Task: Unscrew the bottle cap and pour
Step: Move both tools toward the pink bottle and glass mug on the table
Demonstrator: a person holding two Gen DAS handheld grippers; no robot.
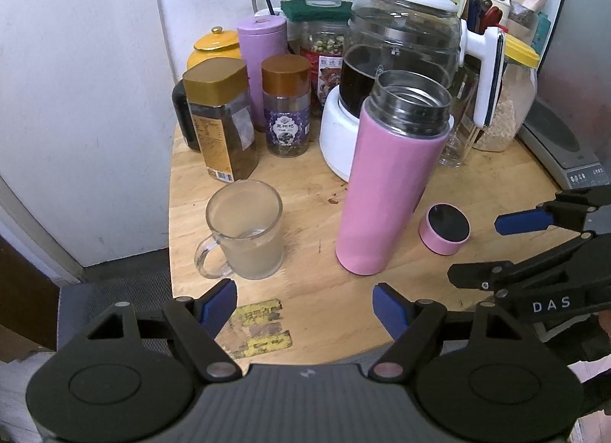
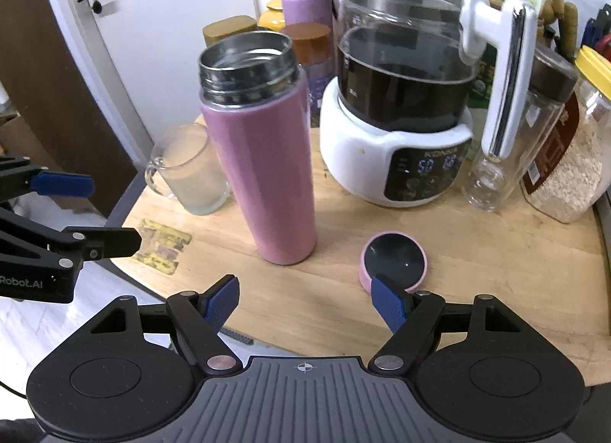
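Observation:
A pink thermos bottle (image 1: 385, 191) stands upright and uncapped on the wooden table (image 1: 305, 313); it also shows in the right wrist view (image 2: 263, 160). Its pink cap (image 1: 445, 228) lies upside down to the bottle's right (image 2: 393, 261). A frosted glass mug (image 1: 246, 231) stands left of the bottle (image 2: 191, 172). My left gripper (image 1: 304, 305) is open and empty, in front of the bottle and mug. My right gripper (image 2: 304, 303) is open and empty, its right finger just in front of the cap. The right gripper shows at the right edge of the left view (image 1: 492, 248).
An electric glass kettle (image 2: 401, 99) with dark liquid stands behind the bottle. Jars (image 1: 221, 122), a purple tin (image 1: 263, 61) and a yellow-lidded container (image 2: 573, 137) crowd the back. A scale (image 1: 561, 145) sits at the right. A yellow sticker (image 1: 256, 328) lies near the front edge.

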